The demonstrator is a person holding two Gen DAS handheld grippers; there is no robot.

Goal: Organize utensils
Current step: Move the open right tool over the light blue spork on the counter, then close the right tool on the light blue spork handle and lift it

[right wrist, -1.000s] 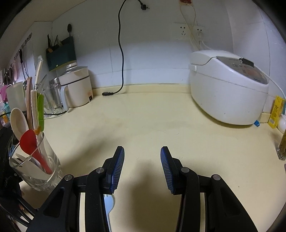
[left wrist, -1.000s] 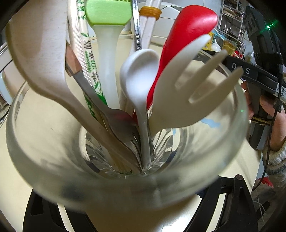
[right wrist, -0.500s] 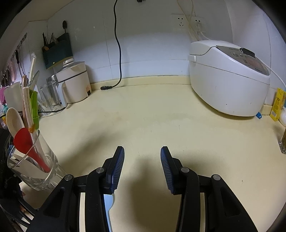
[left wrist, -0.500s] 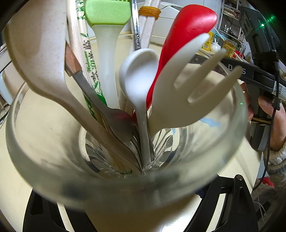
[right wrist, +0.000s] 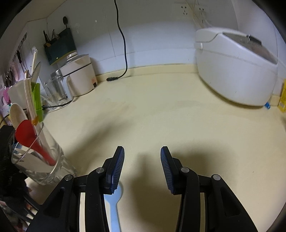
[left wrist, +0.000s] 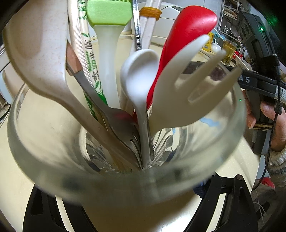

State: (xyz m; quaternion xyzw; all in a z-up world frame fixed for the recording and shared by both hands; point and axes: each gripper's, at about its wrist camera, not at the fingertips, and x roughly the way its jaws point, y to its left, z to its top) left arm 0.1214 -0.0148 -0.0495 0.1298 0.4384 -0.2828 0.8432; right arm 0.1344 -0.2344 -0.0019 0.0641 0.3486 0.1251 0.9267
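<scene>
While the left gripper (left wrist: pixel 143 205) clasps the clear glass tumbler (left wrist: pixel 44 142) of utensils:
right gripper (right wrist: pixel 142 167): released, empty
pale blue plastic spoon (right wrist: pixel 114 205): flat on cream desk (right wrist: pixel 160 116), beneath right gripper's left finger, handle toward camera
nearer hand: right

Clear glass cup (left wrist: pixel 44 151) (glossy), metal fork (left wrist: pixel 114 121).

In the clear glass (left wrist: pixel 44 160) stand a red spoon (left wrist: pixel 187 32), a white spoon (left wrist: pixel 139 76), a lime-green brush (left wrist: pixel 109 12), and a possibly beige fork (left wrist: pixel 184 100) over the cream bench (right wrist: pixel 160 110).
</scene>
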